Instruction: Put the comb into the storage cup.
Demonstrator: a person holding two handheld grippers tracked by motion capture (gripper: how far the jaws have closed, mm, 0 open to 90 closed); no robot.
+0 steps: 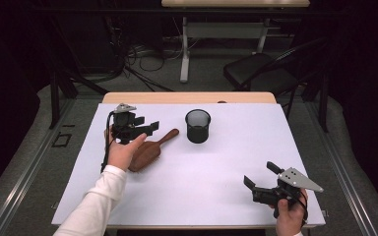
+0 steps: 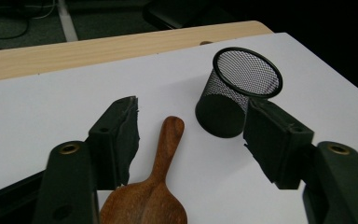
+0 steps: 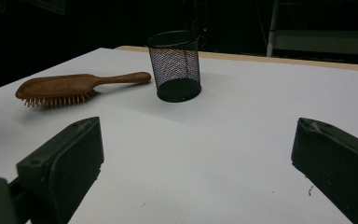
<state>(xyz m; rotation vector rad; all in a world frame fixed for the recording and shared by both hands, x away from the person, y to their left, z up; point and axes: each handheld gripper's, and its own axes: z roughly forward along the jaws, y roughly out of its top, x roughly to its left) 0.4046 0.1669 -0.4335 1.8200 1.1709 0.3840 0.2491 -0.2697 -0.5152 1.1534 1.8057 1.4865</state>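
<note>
Left tongs [image 2: 191,135] stand open above the wooden hairbrush [image 2: 151,186], clear of it. Right tongs [image 3: 196,163] gape empty over the surface [image 1: 202,182], well apart from the mesh cup [image 1: 197,126].

Around the black mesh pen cup [image 1: 198,126], which stands upright on the far middle of the white table top [image 1: 216,167], most of the surface lies open: everything to its right and all the near side in front of it is bare. On its left the wooden hairbrush [image 1: 150,150] lies bristles down, handle tip just beside the cup, leaving a narrow gap there. The left gripper [image 1: 150,129] hovers over the brush handle, jaws apart. The right gripper [image 1: 258,176] sits well away near the front right corner.
</note>
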